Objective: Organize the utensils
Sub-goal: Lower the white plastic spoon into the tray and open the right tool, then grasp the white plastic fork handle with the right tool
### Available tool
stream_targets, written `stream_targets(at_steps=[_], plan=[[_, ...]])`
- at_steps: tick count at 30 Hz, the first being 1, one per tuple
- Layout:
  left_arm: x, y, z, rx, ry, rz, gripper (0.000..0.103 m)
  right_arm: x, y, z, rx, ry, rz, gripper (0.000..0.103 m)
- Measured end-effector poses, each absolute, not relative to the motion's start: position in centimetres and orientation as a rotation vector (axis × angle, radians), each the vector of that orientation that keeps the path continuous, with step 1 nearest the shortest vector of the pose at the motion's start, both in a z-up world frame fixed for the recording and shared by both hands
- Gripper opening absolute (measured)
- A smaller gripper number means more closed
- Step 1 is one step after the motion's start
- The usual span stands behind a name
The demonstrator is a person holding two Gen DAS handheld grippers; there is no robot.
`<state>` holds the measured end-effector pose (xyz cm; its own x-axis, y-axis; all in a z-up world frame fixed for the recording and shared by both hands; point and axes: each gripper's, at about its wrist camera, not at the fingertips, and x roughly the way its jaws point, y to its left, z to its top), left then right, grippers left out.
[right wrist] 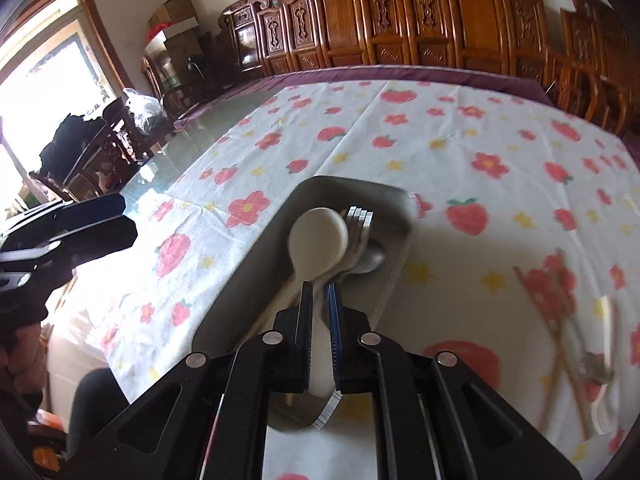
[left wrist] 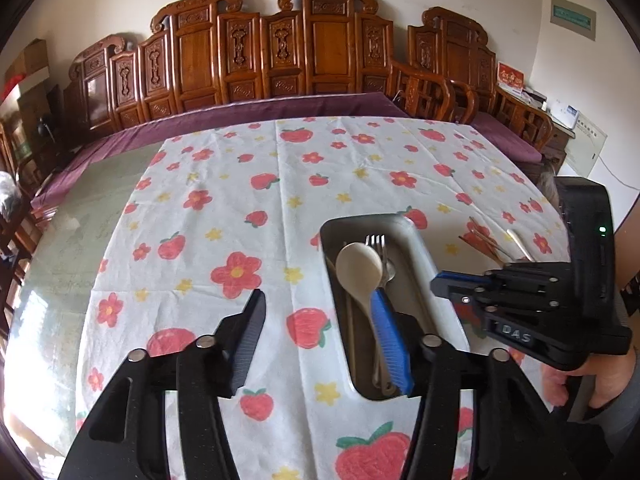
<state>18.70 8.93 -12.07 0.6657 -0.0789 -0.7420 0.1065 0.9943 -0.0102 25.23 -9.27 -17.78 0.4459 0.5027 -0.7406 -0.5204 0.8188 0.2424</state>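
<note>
Nearest, the left gripper (left wrist: 324,336) hangs spread wide over the strawberry-print tablecloth (left wrist: 240,208), holding nothing; its right finger crosses the near end of the metal tray (left wrist: 420,248). Left of the tray the cloth lies bare to the table's glass edge. In the tray lie a white spoon (left wrist: 359,268) and a metal fork (left wrist: 378,246). The right gripper (right wrist: 320,320) pinches the spoon's handle over the tray. Right of it, chopsticks (right wrist: 560,332) and a white fork (right wrist: 604,400) lie loose on the cloth. Farthest stands a carved wooden bench (left wrist: 280,52).
</note>
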Motion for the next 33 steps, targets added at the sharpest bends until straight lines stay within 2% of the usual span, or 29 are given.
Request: stream_targets(at_steps=[3, 6, 7, 8, 10, 13, 20, 33], plan=[[18.7, 7.5, -12.2, 0.040, 0.843, -0.125, 0.056, 24.7, -12.2, -17.3, -0.047, 0.881, 0.597, 0.011], [19.0, 5.7, -12.5, 0.056, 0.850, -0.147, 0.059, 24.1, -15.8, -17.2, -0.075, 0.851, 0.545, 0.025], [19.1, 5.0, -12.7, 0.062, 0.855, -0.152, 0.059, 24.0, -17.3, -17.3, -0.083, 0.843, 0.527, 0.026], [19.2, 4.5, -12.9, 0.065, 0.859, -0.158, 0.060, 24.0, -18.7, -17.5, -0.092, 0.842, 0.507, 0.026], [19.4, 3.3, -13.3, 0.069, 0.865, -0.171, 0.069, 24.3, -21.2, -18.3, -0.104, 0.852, 0.472, 0.026], [19.7, 1.2, -14.0, 0.085, 0.879, -0.189, 0.070, 25.3, -24.5, -19.9, -0.130, 0.869, 0.418, 0.026], [20.4, -2.7, -15.7, 0.091, 0.913, -0.237, 0.071, 28.2, -29.8, -23.6, -0.160, 0.938, 0.351, 0.030], [20.8, -6.0, -16.7, 0.089, 0.935, -0.296, 0.071, 30.9, -30.3, -26.2, -0.088, 1.014, 0.371, 0.029]])
